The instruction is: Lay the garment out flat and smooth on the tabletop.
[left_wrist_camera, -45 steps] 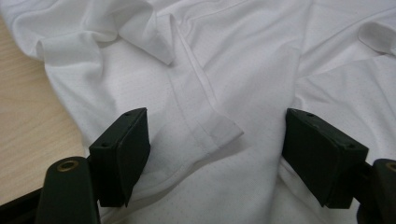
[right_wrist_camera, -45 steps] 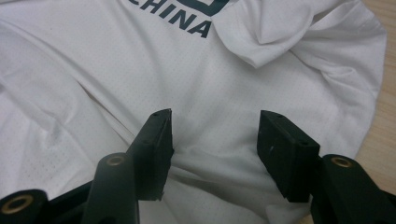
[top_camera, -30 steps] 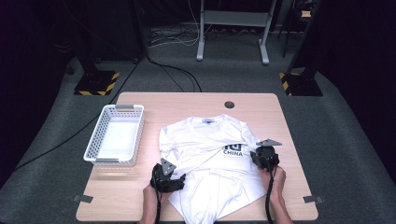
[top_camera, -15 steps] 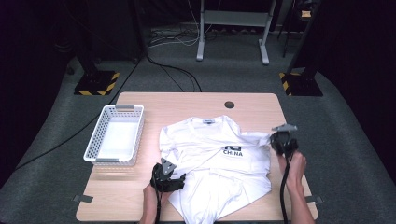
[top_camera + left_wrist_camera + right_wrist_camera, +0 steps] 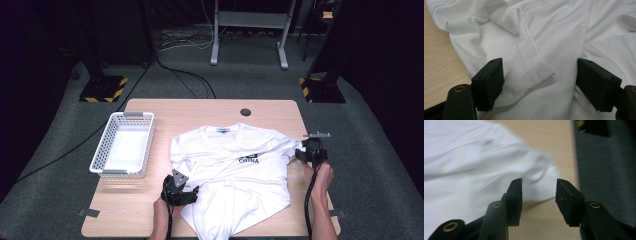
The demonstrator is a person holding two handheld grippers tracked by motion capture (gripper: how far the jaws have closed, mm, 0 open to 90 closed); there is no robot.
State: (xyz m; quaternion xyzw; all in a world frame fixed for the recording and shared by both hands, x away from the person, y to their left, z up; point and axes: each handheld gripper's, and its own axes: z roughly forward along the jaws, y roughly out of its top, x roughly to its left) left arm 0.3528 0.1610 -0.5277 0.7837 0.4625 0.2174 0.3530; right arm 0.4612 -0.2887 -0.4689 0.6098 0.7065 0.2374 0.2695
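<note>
A white T-shirt [image 5: 235,170] with a dark chest print lies spread and rumpled on the wooden table [image 5: 210,111]. My left gripper [image 5: 186,194] rests at the shirt's near left side, open, its jaws wide apart over folded white fabric [image 5: 534,65]. My right gripper [image 5: 299,154] is at the shirt's right sleeve by the table's right edge. It is open, and the sleeve's tip [image 5: 541,182] lies just beyond its jaws, apart from them.
A white plastic basket [image 5: 124,145] stands empty on the table's left part. A round hole [image 5: 245,112] sits near the far edge. Dark floor [image 5: 604,170] drops off right beside my right gripper. A metal stand [image 5: 249,30] and cables lie beyond the table.
My right gripper has moved from the shirt's chest print out to the right sleeve, and the sleeve now lies spread to the right. The left gripper has stayed put.
</note>
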